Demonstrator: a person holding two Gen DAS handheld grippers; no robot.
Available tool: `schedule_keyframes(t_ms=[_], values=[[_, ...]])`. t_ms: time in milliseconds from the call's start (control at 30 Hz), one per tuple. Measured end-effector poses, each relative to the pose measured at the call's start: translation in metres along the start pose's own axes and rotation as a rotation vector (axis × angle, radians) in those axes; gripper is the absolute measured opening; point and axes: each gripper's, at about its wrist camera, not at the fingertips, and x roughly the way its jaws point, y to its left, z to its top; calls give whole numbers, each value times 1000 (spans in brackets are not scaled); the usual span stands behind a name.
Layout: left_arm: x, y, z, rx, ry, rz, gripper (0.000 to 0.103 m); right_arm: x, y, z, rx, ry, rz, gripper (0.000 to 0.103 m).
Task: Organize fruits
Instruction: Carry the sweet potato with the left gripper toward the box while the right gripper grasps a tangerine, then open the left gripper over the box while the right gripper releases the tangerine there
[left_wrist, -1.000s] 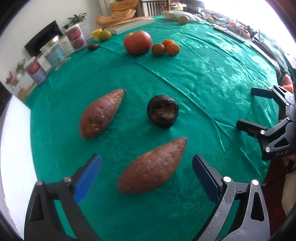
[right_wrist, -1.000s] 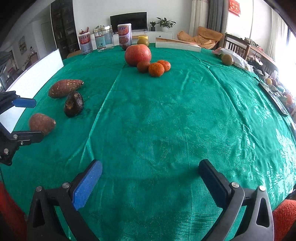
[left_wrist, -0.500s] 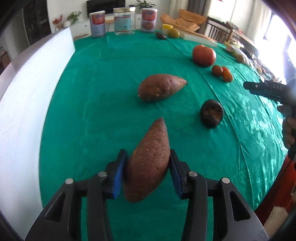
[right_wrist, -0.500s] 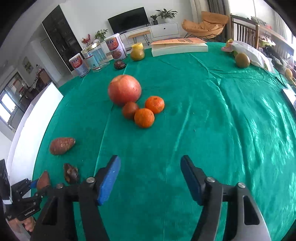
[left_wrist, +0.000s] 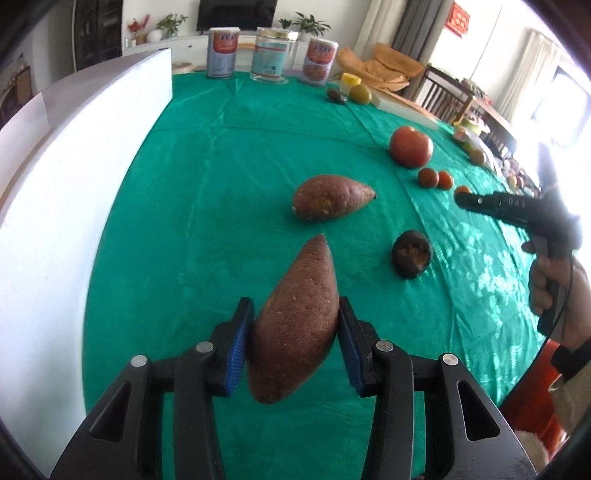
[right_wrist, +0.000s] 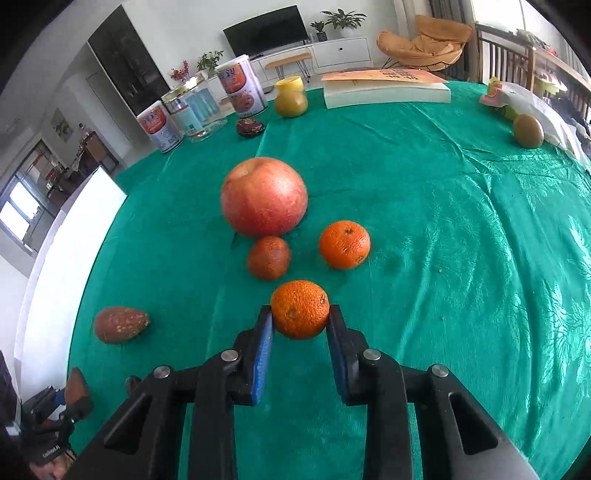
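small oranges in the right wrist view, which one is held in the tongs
The nearest orange, clamped between the right tongs' blue pads. The brighter orange and the dull brownish one lie free beside the big red fruit.

The only lettering that can be read is "DAS", in pale capitals on the black body of the right claw (left_wrist: 466, 202), seen from the left wrist view to the right of and beyond the left claw (left_wrist: 295, 343). Far beyond that claw, the two tins (left_wrist: 223, 53) and the jar (left_wrist: 270, 55) between them carry printed labels, but their characters are too small and blurred to make out. The red hanging (left_wrist: 460, 17) on the far wall shows gold marks that cannot be read. From the right wrist view, the book (right_wrist: 386, 88) far beyond the right claw has a printed cover, its print unreadable.
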Motion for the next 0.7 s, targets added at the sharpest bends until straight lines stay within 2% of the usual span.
schedule_keyframes(t_ms=[100, 167, 267, 333, 400, 467, 533, 700], values=[[-47, 10, 16, -100, -62, -107, 45, -21, 52, -5, -70, 29, 122, 29], [-85, 27, 29, -154, -128, -123, 45, -30, 107, -6, -146, 49, 226, 29], [-133, 70, 41, -234, -201, -42, 45, -35, 206, -8, -284, 64, 384, 29], [-149, 106, 41, -282, -213, 62, 45, -30, 271, -14, -363, 83, 482, 29], [-150, 142, 36, -330, -195, 177, 45, -16, 327, -21, -425, 107, 538, 29], [-142, 171, 27, -366, -158, 264, 45, 7, 373, -29, -469, 148, 550, 29], [-134, 192, 18, -386, -130, 319, 45, 33, 406, -35, -503, 181, 516, 29], [-114, 212, 4, -394, -91, 362, 47, 70, 438, -45, -525, 231, 430, 33]])
